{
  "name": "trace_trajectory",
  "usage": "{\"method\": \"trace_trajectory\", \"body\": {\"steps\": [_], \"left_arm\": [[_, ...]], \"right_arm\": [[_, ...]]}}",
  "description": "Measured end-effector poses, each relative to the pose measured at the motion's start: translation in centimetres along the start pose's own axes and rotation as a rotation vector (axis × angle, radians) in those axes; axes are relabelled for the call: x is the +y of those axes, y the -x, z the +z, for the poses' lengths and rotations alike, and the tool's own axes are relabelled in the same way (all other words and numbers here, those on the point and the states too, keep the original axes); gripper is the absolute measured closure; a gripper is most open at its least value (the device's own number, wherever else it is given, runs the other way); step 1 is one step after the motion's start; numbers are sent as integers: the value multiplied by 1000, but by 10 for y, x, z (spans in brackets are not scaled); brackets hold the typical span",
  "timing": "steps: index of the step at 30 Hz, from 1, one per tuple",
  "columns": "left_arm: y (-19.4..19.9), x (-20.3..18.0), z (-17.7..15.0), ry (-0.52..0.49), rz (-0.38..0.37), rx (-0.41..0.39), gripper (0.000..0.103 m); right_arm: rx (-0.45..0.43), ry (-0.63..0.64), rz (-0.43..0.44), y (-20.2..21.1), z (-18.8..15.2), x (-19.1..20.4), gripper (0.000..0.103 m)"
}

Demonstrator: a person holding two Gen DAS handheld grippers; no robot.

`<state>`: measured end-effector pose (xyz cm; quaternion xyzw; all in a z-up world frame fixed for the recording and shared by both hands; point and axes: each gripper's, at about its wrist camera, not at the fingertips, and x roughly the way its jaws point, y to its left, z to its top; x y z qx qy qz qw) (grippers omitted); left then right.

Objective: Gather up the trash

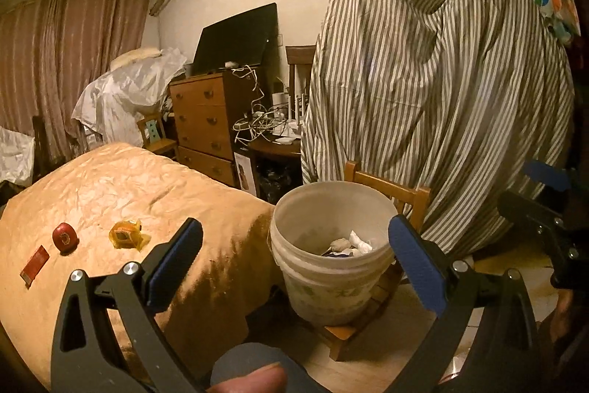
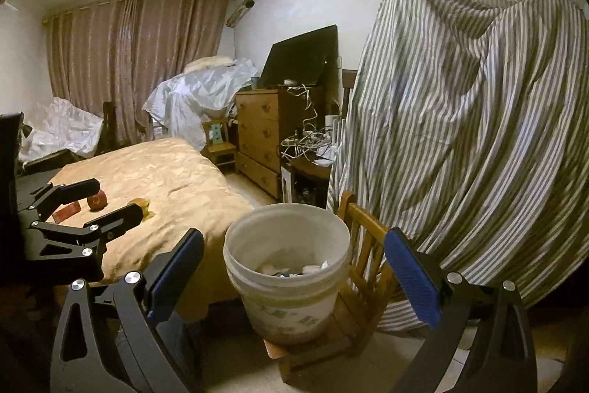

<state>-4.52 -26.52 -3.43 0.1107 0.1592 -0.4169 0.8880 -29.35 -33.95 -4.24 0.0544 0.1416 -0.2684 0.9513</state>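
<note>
A white plastic bucket [image 1: 333,253] [image 2: 289,267] stands on a small wooden chair and holds crumpled paper trash [image 1: 349,244]. On the bed's tan cover lie a yellow wrapper [image 1: 127,234] [image 2: 143,205], a round red object [image 1: 64,237] [image 2: 97,200] and a flat red packet [image 1: 35,262] [image 2: 66,211]. My left gripper [image 1: 294,267] is open and empty, in front of the bucket. It also shows in the right wrist view [image 2: 110,199], over the bed near the red items. My right gripper [image 2: 294,271] is open and empty, facing the bucket; part of it shows at the left view's right edge [image 1: 545,205].
The bed [image 1: 121,194] fills the left. A small wooden chair [image 2: 364,253] carries the bucket. A large striped sheet [image 2: 471,135] drapes furniture at right. A wooden dresser [image 2: 263,135] with a monitor, tangled cables and covered piles stand behind, by the curtains.
</note>
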Motion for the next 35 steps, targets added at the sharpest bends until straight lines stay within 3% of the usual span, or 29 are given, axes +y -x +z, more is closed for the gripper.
{"method": "trace_trajectory", "body": {"steps": [35], "left_arm": [[-6, -3, -5, 0, -30, 22, 5]], "right_arm": [[13, -9, -5, -12, 6, 1, 5]]}}
